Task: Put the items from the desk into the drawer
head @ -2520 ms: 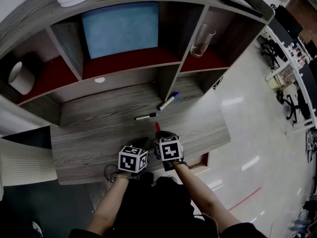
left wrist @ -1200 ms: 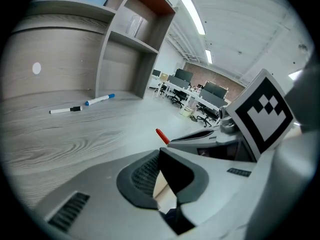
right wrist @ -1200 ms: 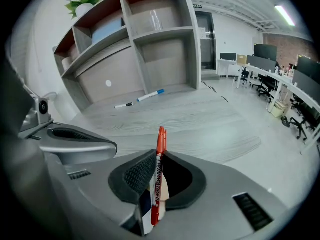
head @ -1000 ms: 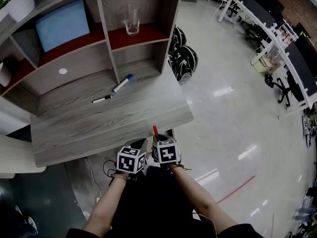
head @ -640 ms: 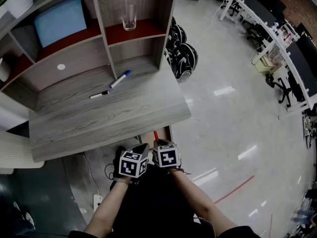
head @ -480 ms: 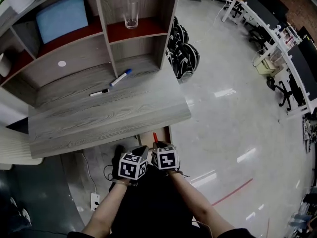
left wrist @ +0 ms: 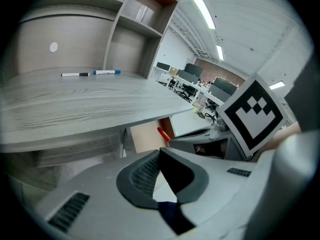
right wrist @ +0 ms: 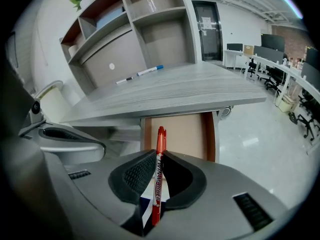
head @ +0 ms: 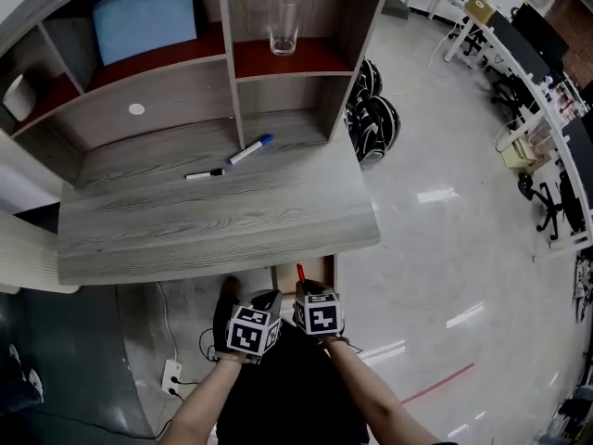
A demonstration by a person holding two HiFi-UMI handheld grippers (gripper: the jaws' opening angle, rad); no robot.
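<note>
A grey wooden desk (head: 213, 221) stands on a glossy office floor (head: 445, 230). A drawer (right wrist: 185, 136) is open under the desk's front edge. The right gripper (right wrist: 159, 156) has its fingers clamped on a red marker (right wrist: 160, 146), which points toward the drawer. Beside it, the left gripper (left wrist: 159, 151) is empty, fingertips together. A black pen (head: 204, 174) and a blue pen (head: 251, 148) lie near the desk's back edge.

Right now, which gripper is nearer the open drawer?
Right. The right gripper, jaws shut on the red marker, sits straight in front of the open drawer, marker pointing into it. The left gripper sits beside it, out toward the drawer's left edge.
</note>
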